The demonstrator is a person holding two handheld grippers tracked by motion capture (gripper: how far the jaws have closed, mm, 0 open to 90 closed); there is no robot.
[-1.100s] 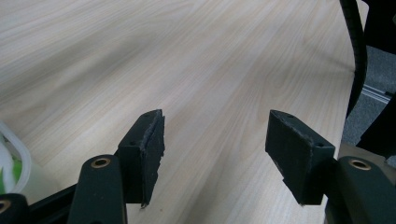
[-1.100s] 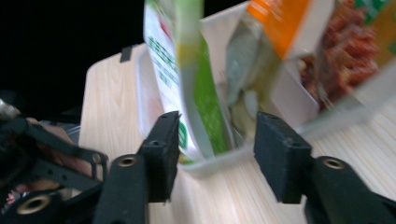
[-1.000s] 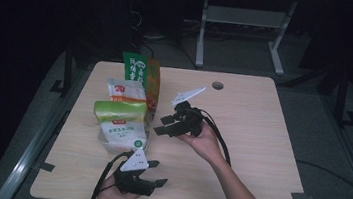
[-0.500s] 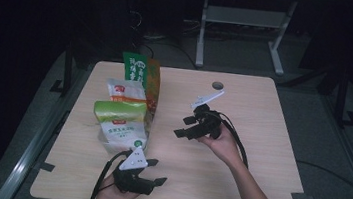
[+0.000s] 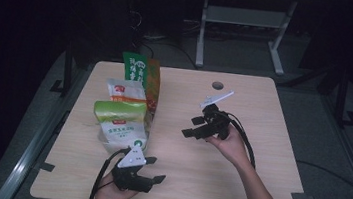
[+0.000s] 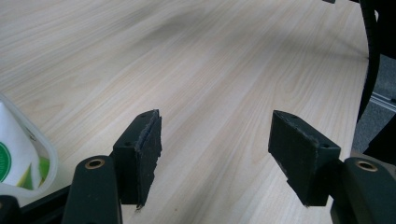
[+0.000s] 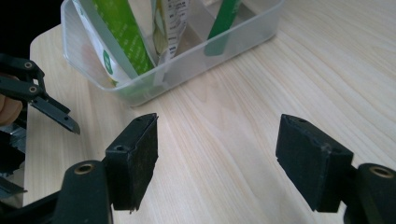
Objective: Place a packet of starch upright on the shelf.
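Pale wooden table (image 5: 255, 189) carries a clear bin (image 7: 196, 58) of upright food pouches (image 5: 120, 123), while right gripper (image 5: 195, 127) beside it has just been opening, empty, and left gripper (image 5: 152, 169) sits spread, nothing between.

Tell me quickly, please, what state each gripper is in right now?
Left gripper: open, holding nothing.
Right gripper: open, holding nothing; its jaws have just been opening.

Open desk (image 5: 255, 189): bare wood from 12 round to 6 o'clock; free passage.
Clear bin (image 7: 196, 56): blocks 9 to 11 o'clock.
Upright packets (image 5: 122, 118): rise above the bin rim.
Left tool (image 5: 148, 172): at 7 o'clock, just beside the bin.
Right tool (image 5: 196, 127): mid-desk, well apart from the bin.
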